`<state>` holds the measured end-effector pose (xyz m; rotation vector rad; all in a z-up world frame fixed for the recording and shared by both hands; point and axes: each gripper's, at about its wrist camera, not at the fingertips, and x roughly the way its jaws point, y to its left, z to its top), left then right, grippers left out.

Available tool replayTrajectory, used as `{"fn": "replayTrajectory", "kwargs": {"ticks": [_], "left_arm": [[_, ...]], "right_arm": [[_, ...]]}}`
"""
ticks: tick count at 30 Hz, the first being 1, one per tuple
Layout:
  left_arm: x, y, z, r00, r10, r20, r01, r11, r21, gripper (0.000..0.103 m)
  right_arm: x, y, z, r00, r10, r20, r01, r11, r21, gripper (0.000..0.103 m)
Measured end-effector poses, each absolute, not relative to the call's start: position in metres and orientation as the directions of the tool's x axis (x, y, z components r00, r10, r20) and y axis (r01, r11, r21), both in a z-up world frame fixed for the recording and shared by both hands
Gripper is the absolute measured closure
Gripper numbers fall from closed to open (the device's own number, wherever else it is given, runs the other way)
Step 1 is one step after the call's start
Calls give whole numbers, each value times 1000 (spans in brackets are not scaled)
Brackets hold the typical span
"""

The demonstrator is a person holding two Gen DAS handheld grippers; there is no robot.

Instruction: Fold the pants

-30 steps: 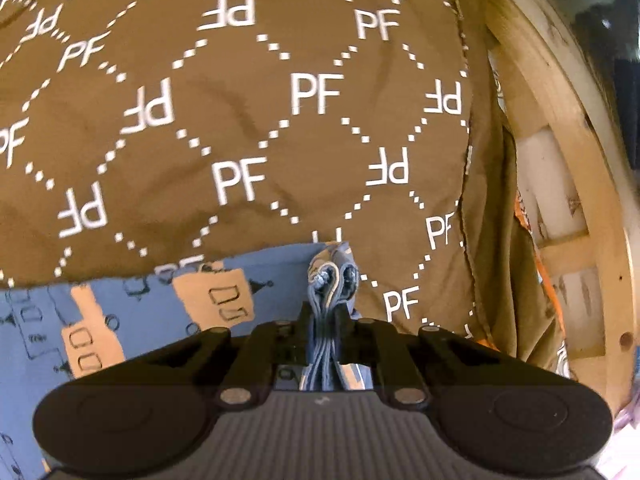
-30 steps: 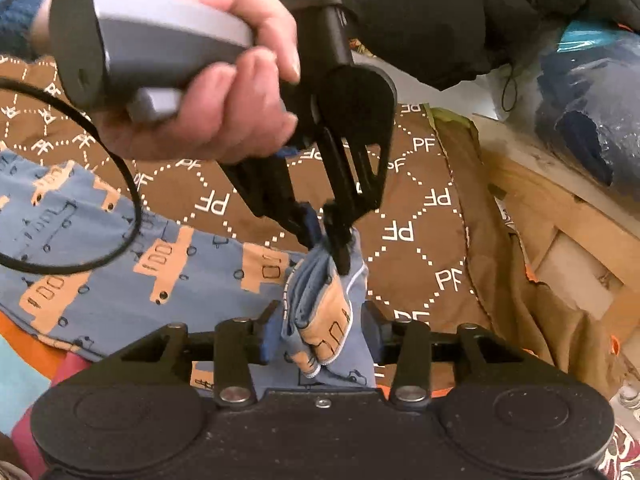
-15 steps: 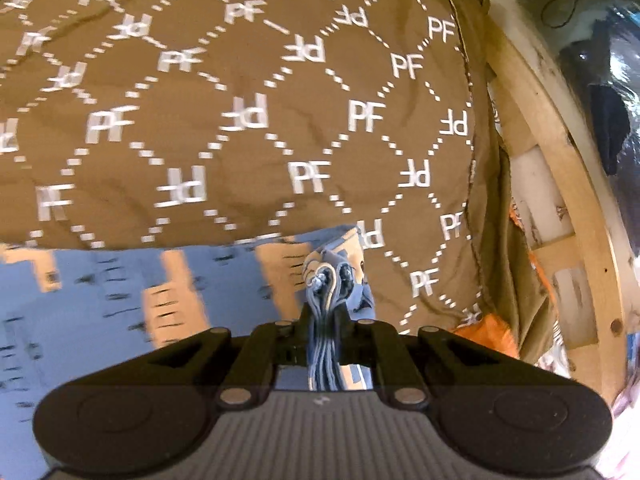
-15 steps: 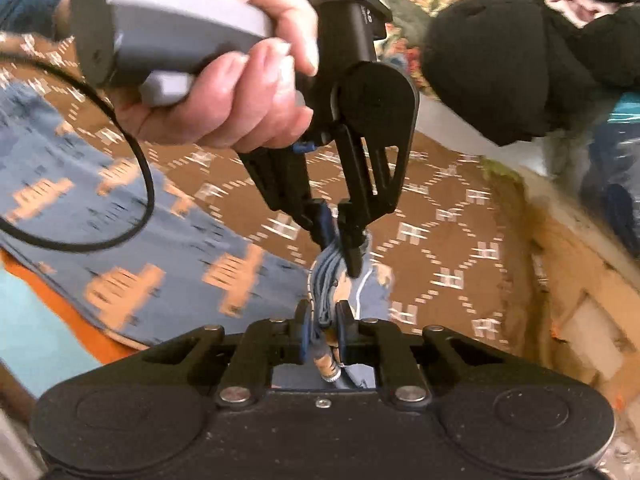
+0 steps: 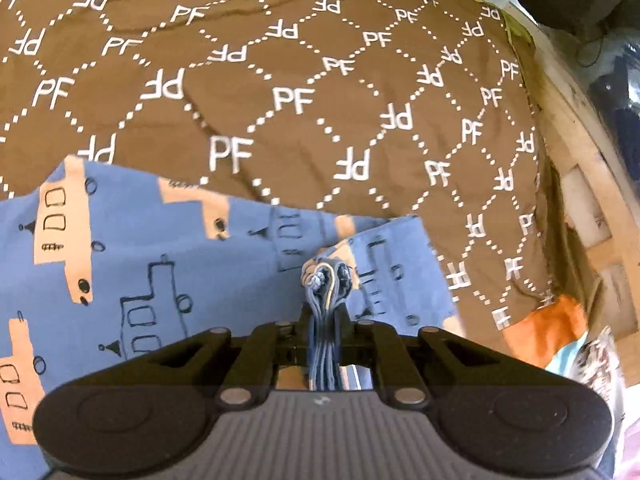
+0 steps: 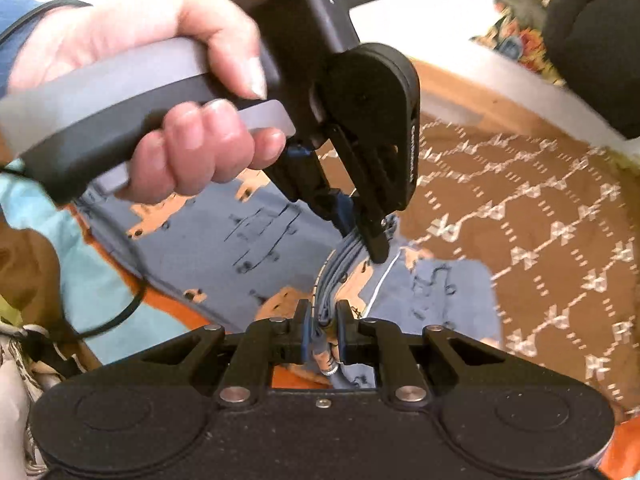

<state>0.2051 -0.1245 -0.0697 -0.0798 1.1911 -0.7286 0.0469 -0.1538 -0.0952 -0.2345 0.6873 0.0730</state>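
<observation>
1. Left wrist view: the left gripper (image 5: 325, 320) has its jaws clenched on a bunched edge of the blue pants (image 5: 132, 276), which are printed with orange vehicles and spread over a brown "PF" bedspread (image 5: 304, 80).
2. Right wrist view: the right gripper (image 6: 323, 334) pinches the same gathered pants (image 6: 248, 240) edge, just beside the left gripper (image 6: 366, 236), which is held by a hand (image 6: 168, 120).
3. A wooden frame (image 5: 588, 184) borders the bedspread.
</observation>
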Motion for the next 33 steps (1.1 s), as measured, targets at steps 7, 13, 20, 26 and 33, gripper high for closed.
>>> {"fn": "replayTrajectory", "kwargs": {"ticks": [7, 13, 20, 26, 33], "left_arm": [[204, -121, -88, 194, -555, -809, 500, 765, -405, 93], [201, -121, -84, 201, -558, -805, 502, 765, -405, 93], [201, -118, -71, 224, -562, -796, 496, 769, -404, 93], [208, -85, -59, 247, -577, -778, 472, 773, -423, 93], [223, -30, -55, 283, -565, -775, 432, 797, -423, 93]], "right_arm": [[50, -157, -108, 765, 16, -644, -141, 980, -143, 89], [50, -161, -105, 771, 17, -636, -135, 981, -138, 89], [42, -153, -93, 784, 13, -621, -137, 979, -153, 90], [50, -134, -82, 786, 64, -614, -181, 975, -130, 90], [72, -93, -77, 772, 171, -612, -279, 956, -85, 90]]}}
